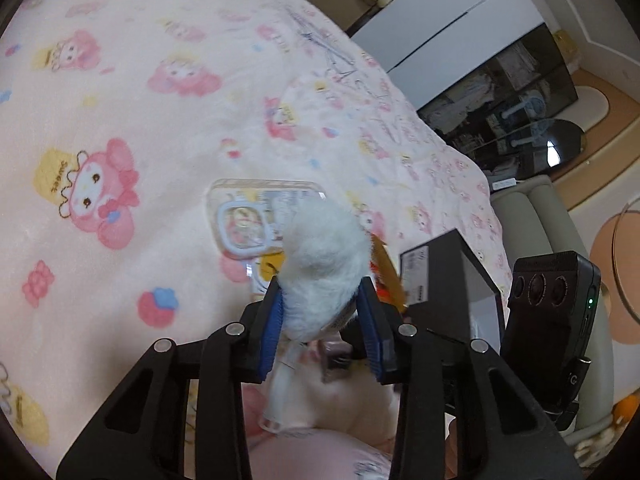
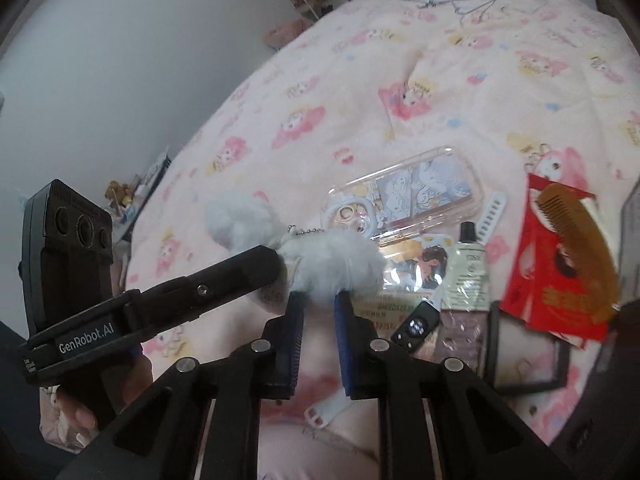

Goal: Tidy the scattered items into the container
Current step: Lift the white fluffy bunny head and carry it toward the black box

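A white fluffy charm [image 1: 326,258] on a ball chain lies on the pink cartoon blanket [image 1: 132,92]. My left gripper [image 1: 322,322] is shut on it, with its blue pads pressed into the fluff from both sides. In the right wrist view the same charm [image 2: 334,270] sits at the tips of my right gripper [image 2: 319,300], whose jaws stand narrow and nip its lower fringe. The left gripper [image 2: 276,258] comes in from the left. The black container [image 2: 493,344] lies to the right and shows as a black box [image 1: 452,280] in the left wrist view.
Scattered beside the charm are a clear phone case [image 2: 404,196], a cream tube [image 2: 468,268], a car key [image 2: 416,322], and an amber comb [image 2: 576,240] on a red packet [image 2: 532,280]. A hand [image 2: 80,416] holds the left gripper. A padded chair [image 1: 548,216] stands past the bed's edge.
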